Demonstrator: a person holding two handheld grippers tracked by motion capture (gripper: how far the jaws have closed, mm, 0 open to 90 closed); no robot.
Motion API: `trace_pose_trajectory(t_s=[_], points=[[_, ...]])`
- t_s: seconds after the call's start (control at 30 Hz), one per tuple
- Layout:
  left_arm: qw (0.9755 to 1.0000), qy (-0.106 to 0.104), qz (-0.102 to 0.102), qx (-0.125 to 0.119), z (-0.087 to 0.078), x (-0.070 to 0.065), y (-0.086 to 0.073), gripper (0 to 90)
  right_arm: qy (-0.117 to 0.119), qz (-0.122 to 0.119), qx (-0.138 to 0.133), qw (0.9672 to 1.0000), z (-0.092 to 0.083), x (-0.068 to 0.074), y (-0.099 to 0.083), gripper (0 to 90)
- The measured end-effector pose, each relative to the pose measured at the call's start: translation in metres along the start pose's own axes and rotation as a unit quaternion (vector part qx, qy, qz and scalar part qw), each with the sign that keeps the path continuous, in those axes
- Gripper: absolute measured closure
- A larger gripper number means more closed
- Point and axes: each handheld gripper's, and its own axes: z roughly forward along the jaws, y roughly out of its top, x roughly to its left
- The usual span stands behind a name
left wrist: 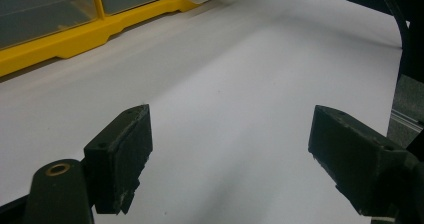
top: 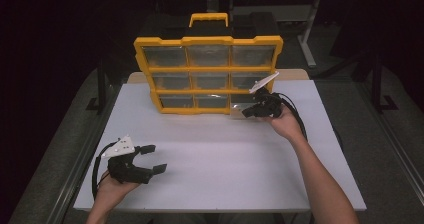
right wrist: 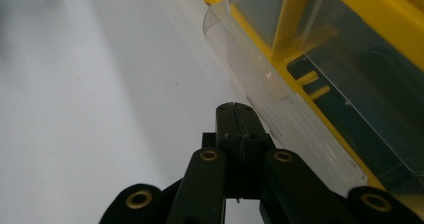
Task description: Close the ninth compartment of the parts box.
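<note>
Drawer Partly Out, Right Jaws Clenched Beside It

Organizer case [top: 207, 74], yellow-framed with nine clear drawers, stands upright at the far side of the white counter [top: 220, 154]. Its bottom-right drawer [top: 240, 103] protrudes from the frame; the other eight appear seated flush. The right gripper [top: 248, 112] is at that drawer's front; in the right gripper view its jaws are clenched together with nothing between them, tips just beside the clear drawer wall [right wrist: 260, 91]; contact cannot be confirmed. The left gripper [top: 154, 158] hovers well apart near the counter's front-left, jaws released and wide, holding nothing. Assessment: drawer work is midway, partly out or partly in, direction undetermined. Remaining: finish its travel.
</note>
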Motion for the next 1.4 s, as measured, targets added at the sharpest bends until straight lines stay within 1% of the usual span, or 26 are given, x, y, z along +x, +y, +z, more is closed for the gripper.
trace_pose_trajectory(t_s=[0.07, 0.13, 0.17, 0.23, 0.33, 0.5, 0.53, 0.6, 0.63, 0.73, 0.9, 1.0, 1.13, 1.4], points=[[1.0, 0.0, 0.0, 0.0, 0.0, 0.0, 0.0, 17.6, 0.007, 0.006, -0.002, 1.0, 0.0, 0.0, 0.0, 88.8], [1.0, 0.001, 0.0, 0.001, 0.0, 0.0, 0.0, 17.6, 0.004, 0.005, -0.002, 1.0, 0.0, -0.001, 0.0, 88.8], [1.0, 0.001, 0.0, 0.0, 0.0, 0.0, 0.0, 17.6, 0.006, 0.007, -0.002, 1.0, 0.001, -0.002, 0.001, 88.8], [1.0, 0.001, 0.0, 0.0, 0.0, 0.0, 0.0, 17.6, 0.001, 0.006, -0.002, 1.0, 0.001, -0.003, 0.001, 88.8], [1.0, 0.001, 0.001, -0.002, 0.0, 0.0, 0.0, 17.6, 0.003, 0.011, -0.002, 0.9999, 0.002, -0.004, 0.002, 88.8], [1.0, 0.002, 0.001, 0.005, 0.0, 0.002, -0.001, 17.6, 0.001, 0.008, -0.001, 1.0, 0.003, -0.007, 0.004, 88.8], [1.0, 0.002, 0.002, 0.006, 0.001, 0.002, -0.001, 17.6, -0.005, 0.001, 0.0, 1.0, 0.003, -0.009, 0.004, 88.8], [1.0, 0.003, 0.0, 0.004, 0.001, 0.002, -0.001, 17.6, -0.006, 0.0, 0.001, 1.0, 0.004, -0.011, 0.005, 88.8], [1.0, 0.002, -0.005, 0.004, 0.001, 0.002, -0.002, 17.6, -0.007, 0.0, 0.002, 1.0, 0.004, -0.011, 0.006, 88.8], [1.0, 0.003, -0.006, 0.006, 0.001, 0.002, -0.003, 17.6, -0.006, 0.001, 0.0, 1.0, 0.005, -0.013, 0.007, 88.8], [0.9999, 0.002, -0.007, 0.007, 0.001, 0.002, -0.003, 17.6, -0.011, 0.002, 0.0, 0.9999, 0.007, -0.015, 0.008, 88.8], [1.0, 0.001, -0.003, 0.006, 0.001, 0.002, -0.002, 17.6, -0.014, 0.002, 0.002, 0.9999, 0.006, -0.015, 0.008, 88.8], [1.0, 0.002, -0.003, 0.004, 0.0, 0.001, -0.002, 17.6, -0.019, 0.003, 0.004, 0.9998, 0.006, -0.015, 0.01, 88.8], [1.0, 0.003, -0.006, 0.004, -0.001, 0.001, -0.002, 17.6, -0.03, -0.003, 0.006, 0.9995, 0.005, -0.017, 0.014, 88.8]])
